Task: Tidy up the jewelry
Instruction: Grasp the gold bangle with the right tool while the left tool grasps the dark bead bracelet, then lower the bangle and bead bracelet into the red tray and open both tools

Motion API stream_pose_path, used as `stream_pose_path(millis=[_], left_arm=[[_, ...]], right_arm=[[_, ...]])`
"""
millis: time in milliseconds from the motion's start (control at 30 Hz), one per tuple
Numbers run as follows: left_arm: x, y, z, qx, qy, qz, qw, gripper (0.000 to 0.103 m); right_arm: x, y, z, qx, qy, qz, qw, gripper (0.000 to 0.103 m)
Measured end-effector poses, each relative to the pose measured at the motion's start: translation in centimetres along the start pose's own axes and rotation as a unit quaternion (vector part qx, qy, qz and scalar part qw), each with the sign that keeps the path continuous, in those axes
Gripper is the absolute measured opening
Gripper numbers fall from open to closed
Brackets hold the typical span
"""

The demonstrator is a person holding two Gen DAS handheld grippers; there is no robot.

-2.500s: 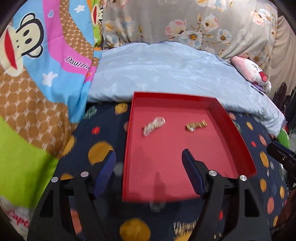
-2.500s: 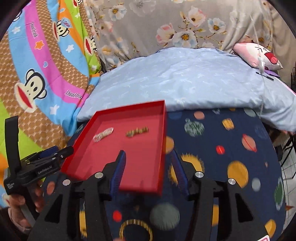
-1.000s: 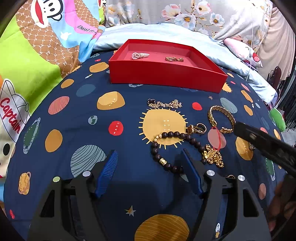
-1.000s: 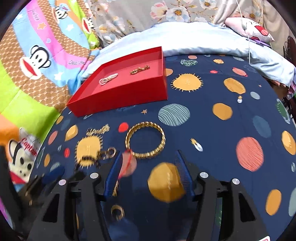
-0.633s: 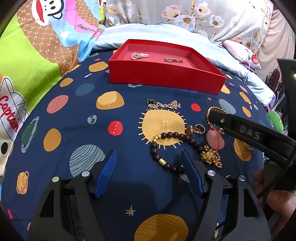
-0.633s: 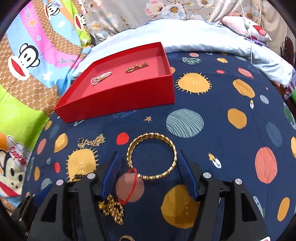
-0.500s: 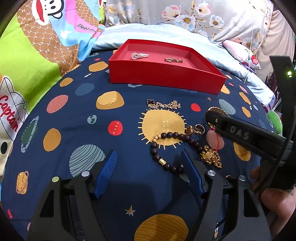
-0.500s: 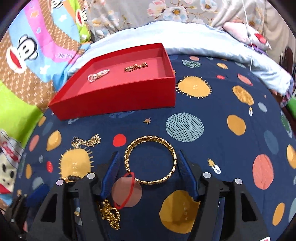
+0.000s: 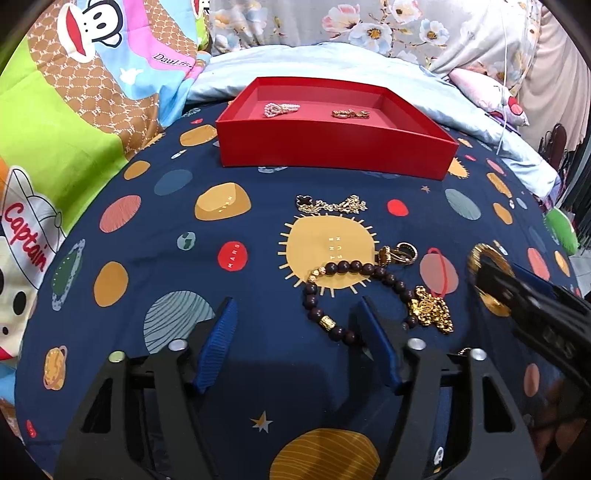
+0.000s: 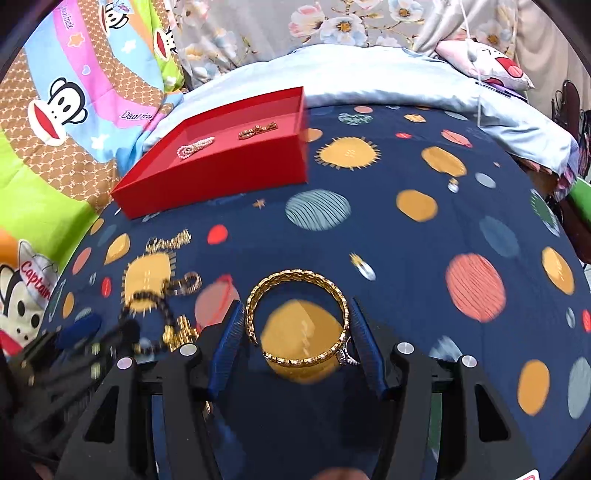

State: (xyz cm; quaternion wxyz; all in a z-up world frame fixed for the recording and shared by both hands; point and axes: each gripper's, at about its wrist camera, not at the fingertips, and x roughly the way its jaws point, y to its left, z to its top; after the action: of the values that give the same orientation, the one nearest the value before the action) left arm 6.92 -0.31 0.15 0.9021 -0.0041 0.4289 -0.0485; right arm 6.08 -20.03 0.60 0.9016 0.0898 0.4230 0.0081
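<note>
Bedspread, planet print: right gripper jaws apart, straddling gold bangle, unclamped; left gripper apart, just narrowed, empty; risk: bangle slips off pads when squeezed.

Bangle between tongs; tray behind.

Planet-print navy bedsheet, pale blue quilt, floral curtain behind.

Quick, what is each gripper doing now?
Left gripper: open, holding nothing, jaws just closing.
Right gripper: open around the gold bangle.
</note>
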Motion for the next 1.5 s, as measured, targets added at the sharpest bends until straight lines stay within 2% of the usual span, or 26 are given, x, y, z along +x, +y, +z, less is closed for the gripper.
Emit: stream_pose_path(millis=[133,233,267,300,600,967,1267,1500], left_arm=[[-0.1,-0.1,0.1,0.004,-0.002,0.005,1.0,0.038],[-0.1,-0.1,0.1,0.007,-0.003,0.005,1.0,0.019],[-0.1,-0.1,0.1,0.007,-0.004,0.006,0.9999,0.009],[-0.1,0.0,0.1,0.007,-0.003,0.003,1.0,0.007],[-1.0,1.2,0.1,-0.019,0.008,-0.036,0.9992,0.007],[-5.3,1.4,2.4,-0.022,-0.039,-0.062,0.9971,0.007],[-8.1,2.0,6.4,-0.009,-0.093,-0.067,0.9934,0.007],[-7.5,2.0,11.6,0.004,-0.129,-0.065,0.9896,0.007]], right_arm=[[-1.0,-0.5,-1.0,-0.002,0.0,-0.002,1.0,0.057],[-1.4,-0.6,-1.5,-0.004,0.001,-0.001,1.0,0.057],[-1.6,-0.5,-1.7,-0.006,0.001,0.0,1.0,0.057],[-1.7,-0.6,-1.8,-0.007,0.001,0.001,1.0,0.057],[-3.3,-0.6,-1.8,-0.007,-0.012,0.016,1.0,0.057],[-4.9,-0.3,-0.3,-0.011,-0.035,0.024,0.999,0.057],[-5.3,0.3,2.6,-0.019,-0.056,0.04,0.997,0.057],[-4.3,1.7,7.7,-0.05,-0.087,0.053,0.994,0.057]])
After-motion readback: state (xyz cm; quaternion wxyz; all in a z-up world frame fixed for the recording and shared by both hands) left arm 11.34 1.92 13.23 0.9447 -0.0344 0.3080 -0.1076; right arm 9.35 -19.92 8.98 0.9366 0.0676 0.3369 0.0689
